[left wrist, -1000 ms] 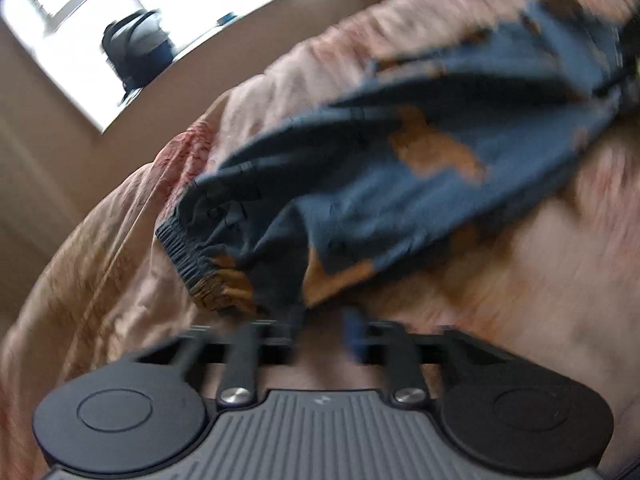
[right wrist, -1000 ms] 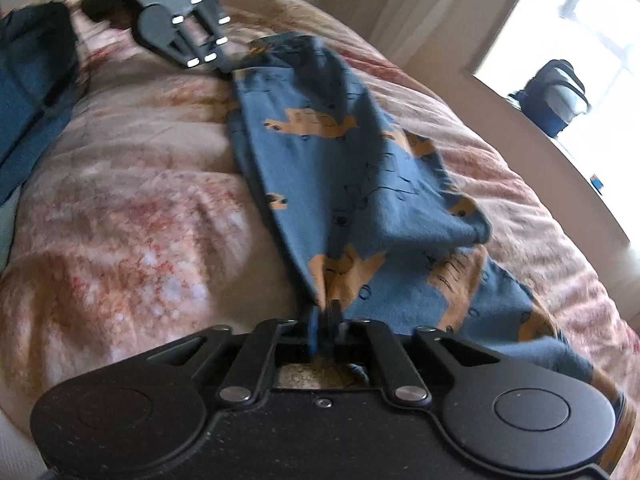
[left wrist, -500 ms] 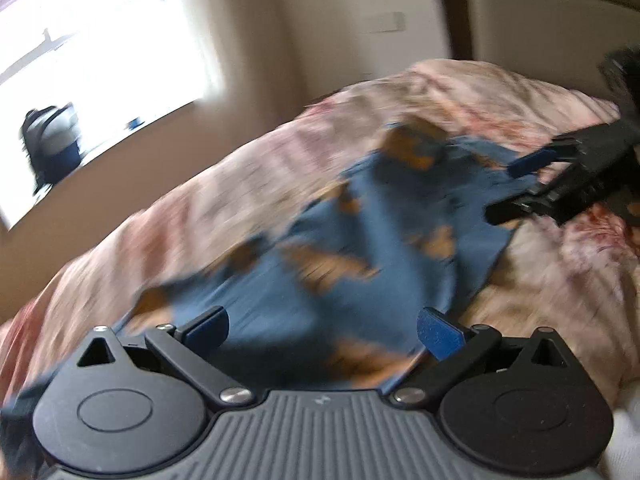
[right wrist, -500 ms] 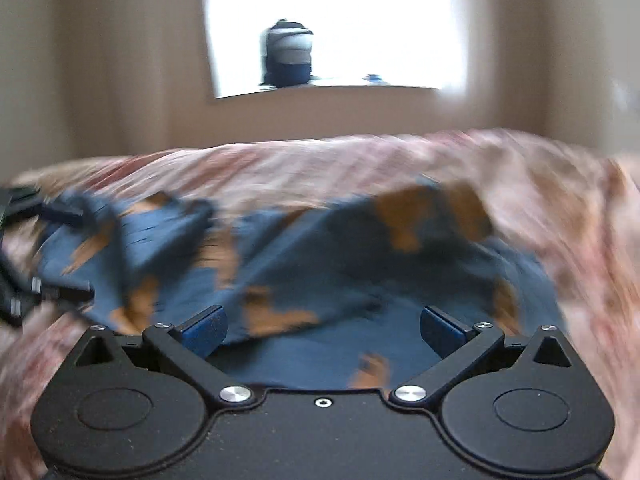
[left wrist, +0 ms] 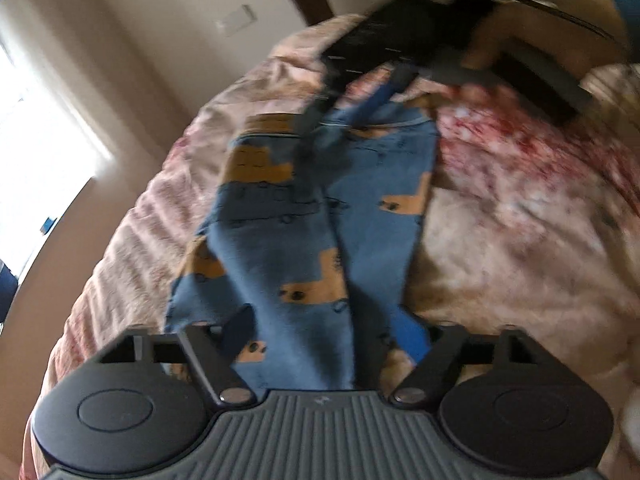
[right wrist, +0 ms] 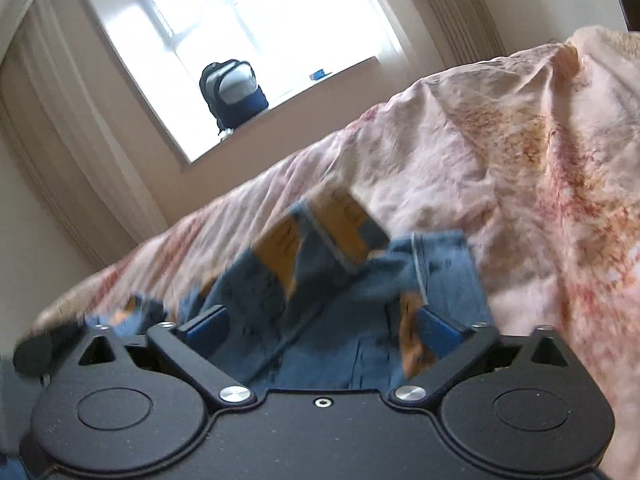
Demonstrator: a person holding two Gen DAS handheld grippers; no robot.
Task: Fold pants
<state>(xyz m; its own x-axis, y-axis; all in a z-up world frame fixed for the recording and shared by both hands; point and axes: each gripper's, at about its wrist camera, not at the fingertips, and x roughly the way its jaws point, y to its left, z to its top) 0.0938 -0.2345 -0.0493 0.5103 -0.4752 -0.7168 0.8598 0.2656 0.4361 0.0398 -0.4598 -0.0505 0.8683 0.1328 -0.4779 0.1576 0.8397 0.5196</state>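
Note:
Blue pants (left wrist: 304,216) with orange prints lie lengthwise on the bed, running from my left gripper (left wrist: 326,332) to the far end. The left jaws are closing with the near end of the cloth between them, and the pads do not press on it. My right gripper (left wrist: 344,110) hangs over the far end, held by a person's hand (left wrist: 500,44). In the right wrist view the pants (right wrist: 320,300) are bunched between the fingers of the right gripper (right wrist: 322,326). Those jaws are closing from wide and are clear of the cloth.
A pink floral bedcover (right wrist: 500,160) spreads all round the pants (left wrist: 520,220). A backpack (right wrist: 234,92) stands on the sill of a bright window. A wall switch (left wrist: 236,24) shows beyond the bed. A dark blurred shape (right wrist: 34,350) sits at the left edge.
Both grippers were shut on the pants a second ago and have let go. Both views have swung round. The pants now lie on the bed, and the left jaws are narrower than half a second ago.

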